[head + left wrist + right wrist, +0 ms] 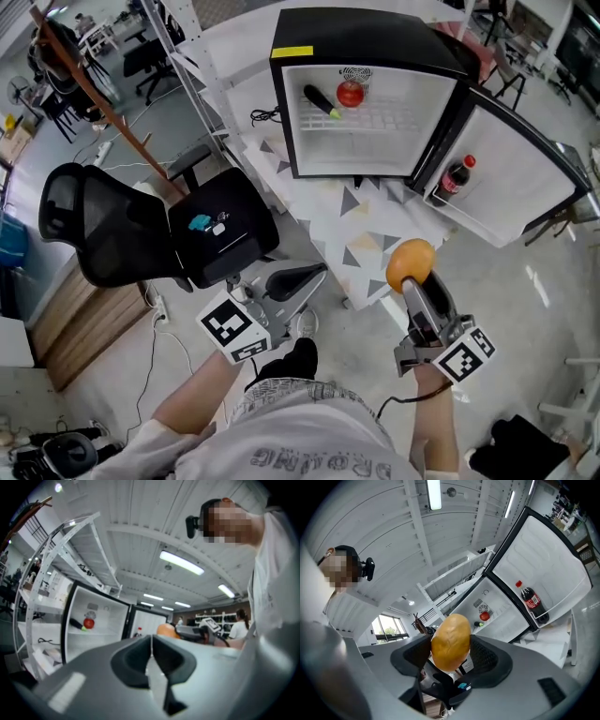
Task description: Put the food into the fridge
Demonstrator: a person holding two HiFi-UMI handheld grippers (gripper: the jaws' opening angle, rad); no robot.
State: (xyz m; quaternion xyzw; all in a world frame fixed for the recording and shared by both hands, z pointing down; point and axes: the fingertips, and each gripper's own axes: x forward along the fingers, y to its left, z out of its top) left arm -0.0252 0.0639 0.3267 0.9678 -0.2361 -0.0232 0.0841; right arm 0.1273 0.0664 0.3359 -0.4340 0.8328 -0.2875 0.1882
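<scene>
My right gripper [413,274] is shut on a round golden-orange food item [410,263], held up in front of the open mini fridge [370,37]. In the right gripper view the food [451,641] fills the gap between the jaws. A red tomato [350,94] and a dark long vegetable with a green tip [321,101] lie on the fridge's wire shelf. A cola bottle [456,178] stands in the open door [525,169] at the right. My left gripper [298,279] hangs low by the chair, shut with nothing in it [151,656].
A black office chair [141,230] stands left of the fridge, with a small blue object [200,223] on its seat. The fridge sits on a white patterned mat [361,234]. A cable [264,116] lies beside the fridge. The person's foot [298,356] is below.
</scene>
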